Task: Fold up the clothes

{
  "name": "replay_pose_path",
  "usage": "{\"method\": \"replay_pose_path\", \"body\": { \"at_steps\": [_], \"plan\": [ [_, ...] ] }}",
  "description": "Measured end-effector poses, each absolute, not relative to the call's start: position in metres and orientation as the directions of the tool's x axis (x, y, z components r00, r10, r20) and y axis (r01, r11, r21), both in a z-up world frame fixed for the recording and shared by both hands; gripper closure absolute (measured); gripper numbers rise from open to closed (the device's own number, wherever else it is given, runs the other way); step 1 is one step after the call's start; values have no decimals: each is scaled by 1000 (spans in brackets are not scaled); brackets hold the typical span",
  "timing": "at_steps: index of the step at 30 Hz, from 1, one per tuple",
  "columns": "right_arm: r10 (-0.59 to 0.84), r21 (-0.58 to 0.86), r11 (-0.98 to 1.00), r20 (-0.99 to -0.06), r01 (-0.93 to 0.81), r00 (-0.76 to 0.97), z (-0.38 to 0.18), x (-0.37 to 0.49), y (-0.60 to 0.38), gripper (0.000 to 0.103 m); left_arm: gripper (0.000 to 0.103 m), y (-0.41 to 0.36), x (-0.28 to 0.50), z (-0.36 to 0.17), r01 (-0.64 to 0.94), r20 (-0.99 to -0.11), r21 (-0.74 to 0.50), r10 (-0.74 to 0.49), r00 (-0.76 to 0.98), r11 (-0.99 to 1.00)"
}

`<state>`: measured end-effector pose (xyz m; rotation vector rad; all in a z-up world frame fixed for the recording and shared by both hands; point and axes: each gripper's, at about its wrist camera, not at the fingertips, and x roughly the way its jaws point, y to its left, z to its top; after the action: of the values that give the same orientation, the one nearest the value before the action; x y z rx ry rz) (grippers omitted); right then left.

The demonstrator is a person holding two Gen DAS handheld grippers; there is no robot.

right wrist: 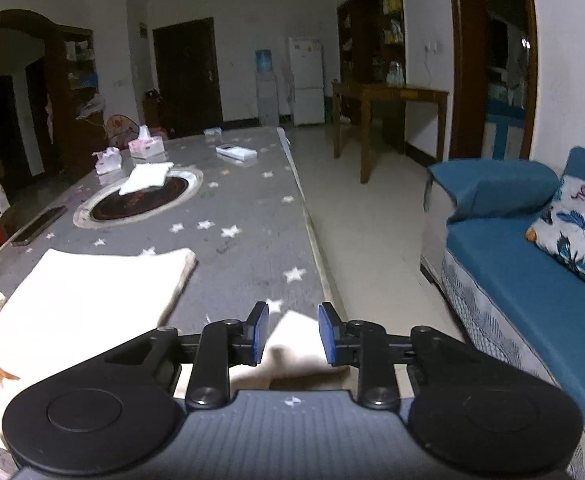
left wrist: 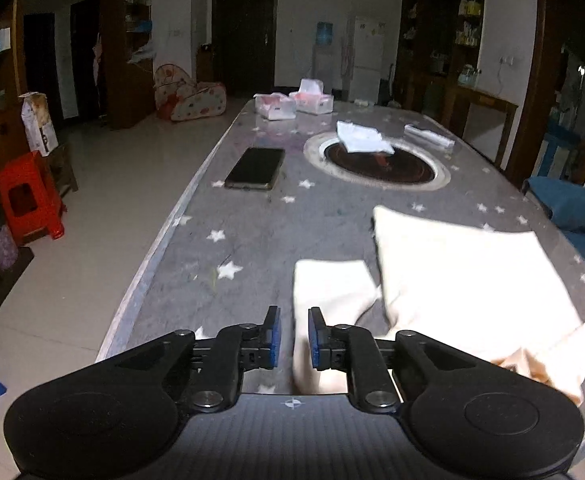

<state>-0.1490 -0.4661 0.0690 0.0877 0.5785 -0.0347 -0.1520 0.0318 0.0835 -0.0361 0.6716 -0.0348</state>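
Observation:
A cream garment (left wrist: 464,276) lies spread on the grey star-patterned table (left wrist: 252,232), its body folded into a flat panel. One sleeve (left wrist: 328,292) sticks out to the left and runs down between the fingers of my left gripper (left wrist: 293,322), which is open just above it. In the right wrist view the same garment (right wrist: 84,296) fills the lower left. Its other sleeve end (right wrist: 292,340) lies near the table's right edge, between the blue pads of my open right gripper (right wrist: 293,322).
A black phone (left wrist: 256,169) lies left of a round inset burner (left wrist: 376,160) with a white cloth (left wrist: 362,136) on it. Tissue packs (left wrist: 292,102) stand at the far end. A blue sofa (right wrist: 532,272) with a butterfly pillow (right wrist: 576,228) is right of the table, a red stool (left wrist: 28,200) left.

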Motion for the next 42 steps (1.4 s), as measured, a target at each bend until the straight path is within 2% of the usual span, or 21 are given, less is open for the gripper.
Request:
{"method": "replay_pose_path", "body": {
  "at_steps": [9,11,17,24,27,29,30,32,34,42],
  "plan": [
    [173,124,985,-591,-123,788,64,-97,-429,76,77,-9,-92,78,133,-635,-67,-145,758,989],
    [203,139,979,-612,-148,765,59,-79,-421,76,70,-20,-73,74,160,-645,-63,-163,747,985],
    [278,198,960,-682,-196,677,38,-25,-405,76,59,-43,-17,53,188,-690,-33,-158,706,982],
    [282,187,958,-750,-217,598,16,22,-396,76,57,-59,36,27,205,-736,-19,-152,660,979],
    [287,184,955,-762,-231,580,12,33,-392,76,63,-62,45,21,230,-735,-30,-177,654,973],
    [278,165,956,-769,-241,576,12,41,-387,77,88,-64,49,21,257,-727,-35,-201,657,966],
    [272,153,957,-772,-247,575,12,45,-385,82,92,-65,52,21,262,-726,-39,-207,656,964],
    [264,126,955,-777,-269,571,13,53,-379,96,93,-65,58,22,264,-720,-26,-201,664,964],
    [257,98,952,-775,-291,577,18,61,-373,98,94,-65,64,25,256,-711,-8,-186,678,967],
    [245,3,940,-703,-342,667,44,116,-347,97,93,-56,103,37,170,-672,41,-99,734,985]
  ]
}}
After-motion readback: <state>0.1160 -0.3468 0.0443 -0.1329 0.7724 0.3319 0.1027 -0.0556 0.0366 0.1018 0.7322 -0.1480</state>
